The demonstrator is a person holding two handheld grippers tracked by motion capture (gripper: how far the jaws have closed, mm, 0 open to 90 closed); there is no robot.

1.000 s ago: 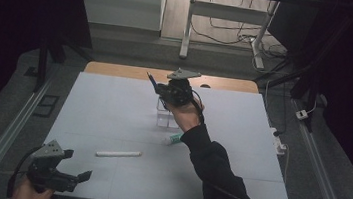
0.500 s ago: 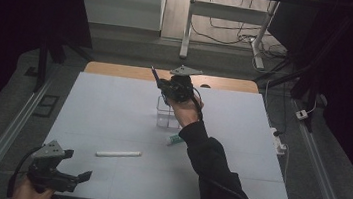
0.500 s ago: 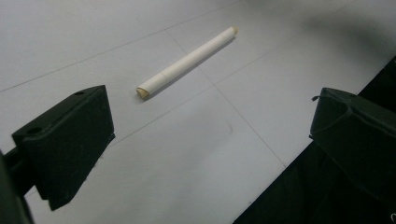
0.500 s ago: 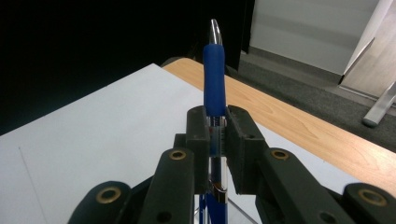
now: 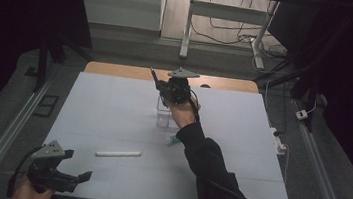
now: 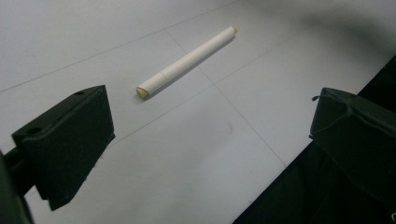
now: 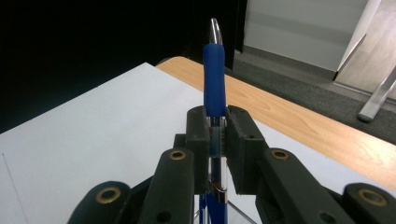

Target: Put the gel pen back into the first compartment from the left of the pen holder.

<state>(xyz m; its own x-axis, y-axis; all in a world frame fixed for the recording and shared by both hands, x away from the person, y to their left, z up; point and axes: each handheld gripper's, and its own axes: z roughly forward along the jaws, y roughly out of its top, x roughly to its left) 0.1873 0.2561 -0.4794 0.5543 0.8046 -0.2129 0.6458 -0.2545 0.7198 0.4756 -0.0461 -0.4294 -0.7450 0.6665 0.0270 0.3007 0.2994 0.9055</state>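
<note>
The right gripper [image 7: 216, 140] squeezes a pen [image 7: 214, 70] with a soft blue grip and shiny tip; its lower end is cut off. It hangs above a clear box [image 5: 163, 115], partly hidden, on the white tabletop [image 5: 113, 107]. Nearer the person than the box, the left gripper [image 6: 210, 135] is wide open and empty, beside a rolled paper tube [image 6: 187, 60].

A white-topped table [image 5: 112, 117] with a wooden far edge carries a rolled paper tube [image 5: 118, 153], a clear plastic holder [image 5: 163, 114] and a small green item [image 5: 172, 140].

White roll [image 5: 118, 153] lying alone mid-table, bare table [image 5: 113, 107] around it, clear holder [image 5: 163, 112] well apart
</note>
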